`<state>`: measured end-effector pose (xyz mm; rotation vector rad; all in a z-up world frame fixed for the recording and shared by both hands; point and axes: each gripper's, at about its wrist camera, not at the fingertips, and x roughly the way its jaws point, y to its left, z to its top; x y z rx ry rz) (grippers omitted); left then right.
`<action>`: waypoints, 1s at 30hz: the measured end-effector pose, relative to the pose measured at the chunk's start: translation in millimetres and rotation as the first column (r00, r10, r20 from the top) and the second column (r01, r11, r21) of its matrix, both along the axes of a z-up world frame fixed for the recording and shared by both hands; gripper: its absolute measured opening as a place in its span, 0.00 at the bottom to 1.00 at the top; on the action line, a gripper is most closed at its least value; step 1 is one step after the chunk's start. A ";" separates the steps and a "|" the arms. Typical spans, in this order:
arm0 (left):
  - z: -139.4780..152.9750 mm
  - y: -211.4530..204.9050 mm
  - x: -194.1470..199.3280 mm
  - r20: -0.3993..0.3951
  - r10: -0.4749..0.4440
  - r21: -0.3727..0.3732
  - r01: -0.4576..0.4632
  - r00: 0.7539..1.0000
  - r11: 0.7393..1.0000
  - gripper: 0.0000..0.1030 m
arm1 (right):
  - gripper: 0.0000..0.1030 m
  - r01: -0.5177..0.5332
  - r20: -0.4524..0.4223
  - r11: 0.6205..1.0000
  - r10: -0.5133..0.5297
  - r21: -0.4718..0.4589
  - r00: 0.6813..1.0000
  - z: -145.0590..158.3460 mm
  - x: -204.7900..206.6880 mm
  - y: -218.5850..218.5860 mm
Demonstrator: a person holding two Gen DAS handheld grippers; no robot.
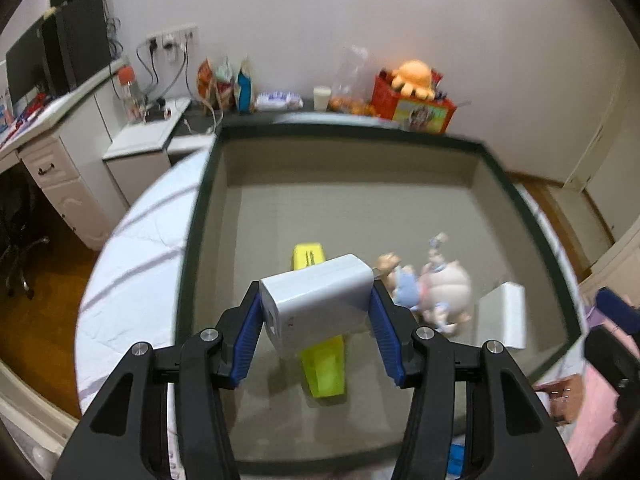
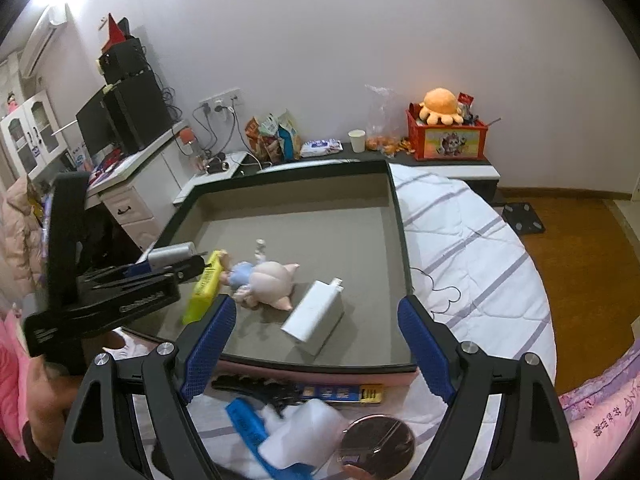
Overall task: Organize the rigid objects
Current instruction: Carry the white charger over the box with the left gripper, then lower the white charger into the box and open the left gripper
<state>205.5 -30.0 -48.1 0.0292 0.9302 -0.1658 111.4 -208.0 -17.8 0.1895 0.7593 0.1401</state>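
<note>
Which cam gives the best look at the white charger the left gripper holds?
Left wrist: the white charger fills the centre, clamped between the blue fingers. Right wrist shows only a small side sliver, partly hidden by the left gripper.

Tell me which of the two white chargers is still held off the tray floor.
The squarish white charger clamped in the left gripper, held above the tray. The other, a flat white charger, lies loose on the tray floor beside the pig doll.
</note>
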 end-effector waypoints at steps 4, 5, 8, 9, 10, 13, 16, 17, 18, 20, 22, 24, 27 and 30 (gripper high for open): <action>-3.5 -2.1 -1.6 0.016 0.036 0.051 -0.037 0.999 0.998 0.78 | 0.82 0.009 -0.015 1.000 -0.009 0.004 1.000 -5.6 1.2 -7.1; -0.7 -2.7 -4.3 0.032 0.034 0.050 -0.036 0.999 0.998 0.81 | 0.82 0.011 -0.017 1.000 -0.011 0.005 1.000 -6.2 -0.1 -8.3; 5.5 -5.2 -15.8 0.062 0.025 0.051 -0.028 0.998 0.998 0.92 | 0.82 0.011 -0.013 1.000 -0.011 0.007 1.000 -5.8 -6.6 -8.7; 7.9 -5.6 -20.2 0.074 0.029 0.059 -0.033 0.997 0.998 0.94 | 0.82 0.010 -0.010 1.000 -0.010 0.007 1.000 -4.9 -9.2 -8.2; 10.6 -5.6 -24.7 0.088 0.032 0.067 -0.038 0.996 0.997 0.95 | 0.82 0.009 -0.006 1.000 -0.009 0.007 1.000 -3.9 -12.3 -7.5; 18.2 -3.3 -39.6 0.107 0.030 0.053 -0.036 0.994 0.998 0.96 | 0.82 0.008 0.007 1.000 -0.008 0.003 1.000 0.2 -22.2 -5.8; 23.7 1.4 -57.3 0.125 0.027 0.033 -0.031 0.992 0.999 0.99 | 0.82 0.008 0.020 1.000 -0.008 -0.001 1.000 3.9 -34.0 -3.3; 25.1 2.6 -65.1 0.132 0.026 0.031 -0.031 0.991 0.999 0.99 | 0.82 0.009 0.024 1.000 -0.009 -0.003 1.000 4.9 -39.1 -2.3; 26.1 3.5 -71.1 0.136 0.027 0.028 -0.031 0.990 0.999 1.00 | 0.82 0.010 0.026 1.000 -0.009 -0.003 1.000 5.4 -41.7 -1.7; 28.0 7.9 -85.0 0.143 0.031 0.020 -0.034 0.989 0.999 1.00 | 0.82 0.011 0.034 1.000 -0.010 -0.007 0.999 6.5 -50.7 0.1; 28.5 11.5 -96.7 0.147 0.036 0.012 -0.039 0.989 0.999 1.00 | 0.82 0.012 0.039 1.000 -0.011 -0.012 0.999 6.6 -58.1 1.4; 25.8 15.3 -112.2 0.148 0.040 0.003 -0.041 0.988 0.999 1.00 | 0.82 0.014 0.040 1.000 -0.013 -0.016 0.999 4.8 -65.4 2.1; 20.0 17.1 -126.5 0.138 0.039 -0.005 -0.038 0.990 0.999 1.00 | 0.82 0.018 0.029 1.000 -0.017 -0.020 0.999 -2.9 -76.4 3.8; 13.2 17.6 -140.8 0.127 0.033 -0.015 -0.031 0.991 0.999 1.00 | 0.82 0.024 0.007 0.999 -0.024 -0.029 1.000 -14.8 -85.7 6.4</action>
